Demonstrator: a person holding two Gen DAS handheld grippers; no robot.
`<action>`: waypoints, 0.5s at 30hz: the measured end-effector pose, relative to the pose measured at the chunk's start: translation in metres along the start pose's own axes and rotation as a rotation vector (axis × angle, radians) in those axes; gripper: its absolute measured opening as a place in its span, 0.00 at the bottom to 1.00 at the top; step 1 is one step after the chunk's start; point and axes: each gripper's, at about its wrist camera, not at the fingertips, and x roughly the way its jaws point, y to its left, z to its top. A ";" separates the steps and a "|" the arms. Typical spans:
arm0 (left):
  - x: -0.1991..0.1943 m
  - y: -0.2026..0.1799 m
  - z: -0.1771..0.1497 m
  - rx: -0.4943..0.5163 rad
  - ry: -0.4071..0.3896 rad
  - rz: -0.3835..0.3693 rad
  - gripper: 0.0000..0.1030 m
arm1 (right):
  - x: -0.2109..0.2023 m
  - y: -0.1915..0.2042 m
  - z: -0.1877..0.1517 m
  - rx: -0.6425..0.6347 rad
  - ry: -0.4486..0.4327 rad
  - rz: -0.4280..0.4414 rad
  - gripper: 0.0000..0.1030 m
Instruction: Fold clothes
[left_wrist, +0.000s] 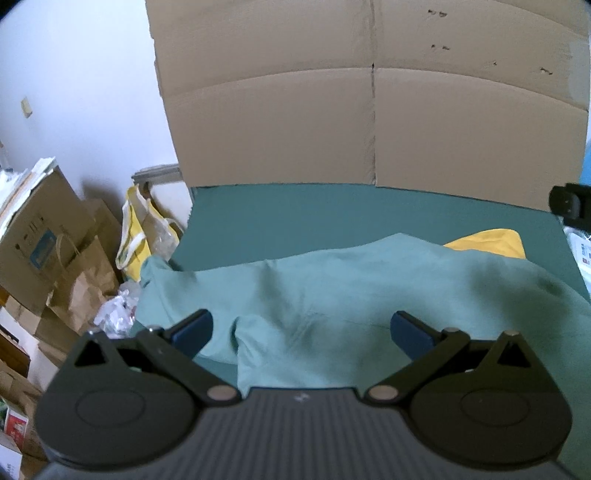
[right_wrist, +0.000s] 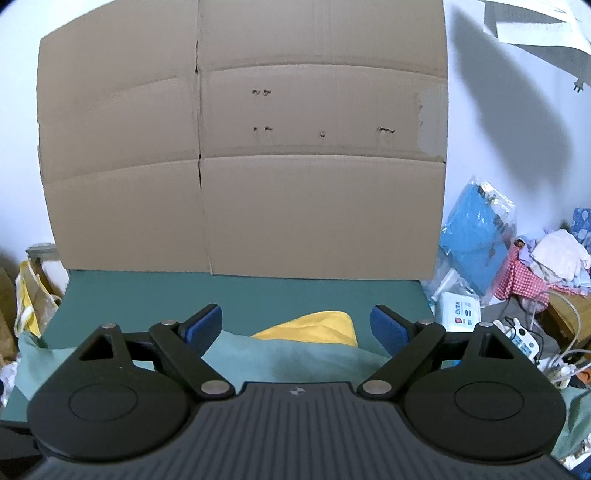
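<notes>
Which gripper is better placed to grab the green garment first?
Left, probably. The left gripper is open with the green garment directly between its fingers. The right gripper is open too, but frames the yellow cloth beyond the garment.

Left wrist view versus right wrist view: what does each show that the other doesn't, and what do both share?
Only the left wrist view shows the brown paper bags and boxes on the floor at left, and most of the teal garment's spread. Only the right wrist view shows the clothes pile, blue packet and power strip at right. Both show the cardboard wall, green table, teal garment, yellow cloth behind it, the yellow bag, and an open, empty gripper: left, right.
</notes>
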 end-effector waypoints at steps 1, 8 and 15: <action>0.004 0.002 -0.001 0.003 0.004 -0.002 1.00 | 0.002 0.001 0.000 0.002 0.004 -0.001 0.87; 0.041 0.029 -0.023 0.018 0.009 -0.028 1.00 | 0.016 0.010 -0.009 0.008 0.036 0.016 0.85; 0.097 0.106 -0.080 0.027 0.093 -0.011 1.00 | 0.049 -0.009 -0.069 -0.071 0.092 0.023 0.72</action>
